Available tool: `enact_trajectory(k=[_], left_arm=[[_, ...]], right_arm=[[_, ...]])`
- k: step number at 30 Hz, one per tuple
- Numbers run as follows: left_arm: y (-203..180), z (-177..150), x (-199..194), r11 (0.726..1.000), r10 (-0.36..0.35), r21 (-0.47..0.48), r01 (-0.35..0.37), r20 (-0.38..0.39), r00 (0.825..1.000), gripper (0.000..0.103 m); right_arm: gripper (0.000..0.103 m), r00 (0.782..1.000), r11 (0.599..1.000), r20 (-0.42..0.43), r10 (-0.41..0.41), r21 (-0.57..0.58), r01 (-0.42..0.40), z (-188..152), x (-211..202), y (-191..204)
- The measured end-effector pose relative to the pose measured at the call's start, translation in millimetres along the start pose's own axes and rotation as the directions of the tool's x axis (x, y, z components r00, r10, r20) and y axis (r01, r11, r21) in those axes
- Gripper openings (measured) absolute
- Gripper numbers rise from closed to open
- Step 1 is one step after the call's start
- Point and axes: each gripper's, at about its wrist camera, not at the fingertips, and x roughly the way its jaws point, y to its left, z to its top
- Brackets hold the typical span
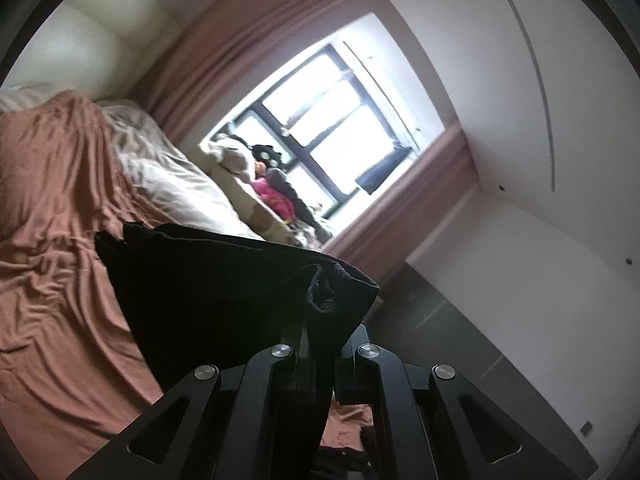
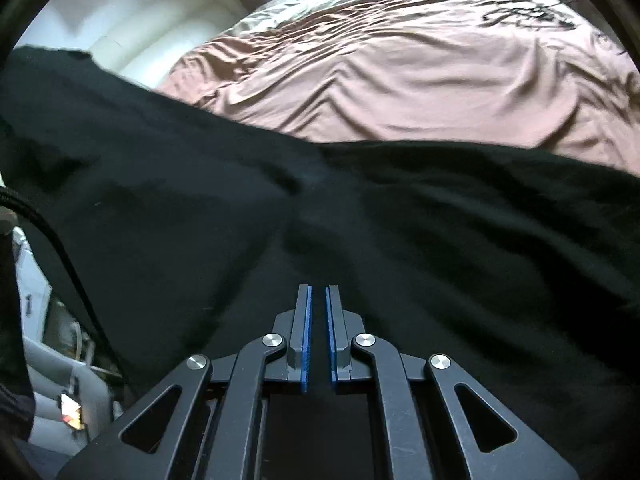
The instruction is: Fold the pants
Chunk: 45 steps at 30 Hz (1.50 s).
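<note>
The black pants (image 1: 224, 292) hang from my left gripper (image 1: 318, 320), which is shut on a bunched edge of the cloth and holds it up above the bed; its fingers are hidden by the fabric. In the right wrist view the black pants (image 2: 280, 208) spread wide across the near part of the bed. My right gripper (image 2: 318, 292) hovers just over the black cloth with its blue-padded fingers (image 2: 308, 320) nearly together, a narrow gap between them and nothing held.
A brown-pink wrinkled sheet (image 2: 400, 68) covers the bed (image 1: 52, 240). A beige pillow (image 1: 168, 168) and stuffed toys (image 1: 256, 168) lie by the window (image 1: 344, 120). A cable (image 2: 60, 248) and a grey chair (image 2: 64, 364) show at the left.
</note>
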Motion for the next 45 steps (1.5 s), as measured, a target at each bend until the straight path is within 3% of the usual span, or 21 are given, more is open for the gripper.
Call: enact_trajectory(k=[9, 13, 18, 25, 33, 38, 44, 45], left_arm=[[-49, -14, 31, 0.995, -0.076, 0.065, 0.081, -0.07, 0.995, 0.005], [-63, -24, 43, 0.991, -0.1, 0.081, 0.109, -0.11, 0.989, 0.005], [-79, -44, 65, 0.985, -0.126, 0.097, 0.145, -0.182, 0.975, 0.005], [-102, -65, 88, 0.971, -0.19, 0.096, 0.219, -0.244, 0.951, 0.005], [-145, -82, 99, 0.934, -0.293, 0.11, 0.339, -0.303, 0.907, 0.005], [-169, -92, 105, 0.913, -0.327, 0.129, 0.388, -0.337, 0.883, 0.005], [-182, -107, 135, 0.904, -0.331, 0.13, 0.407, -0.388, 0.86, 0.005], [-183, -110, 141, 0.904, -0.332, 0.126, 0.408, -0.394, 0.857, 0.005]], right_arm=[[0.004, 0.995, 0.996, -0.052, 0.084, -0.006, -0.085, -26, 27, 24], [0.004, 0.995, 0.998, -0.071, 0.065, 0.005, -0.065, -37, 33, 21], [0.004, 0.99, 0.994, -0.102, 0.1, 0.044, -0.096, -58, 41, 9], [0.004, 0.986, 0.99, -0.099, 0.135, 0.053, -0.13, -72, 39, 4], [0.004, 0.981, 0.983, -0.092, 0.17, 0.08, -0.163, -78, 25, -8], [0.004, 0.991, 0.989, -0.044, 0.129, 0.072, -0.126, -86, -6, -25], [0.005, 0.997, 0.995, 0.081, 0.013, 0.101, -0.021, -105, -65, -49], [0.022, 0.995, 0.994, 0.095, -0.015, 0.111, 0.005, -110, -74, -50]])
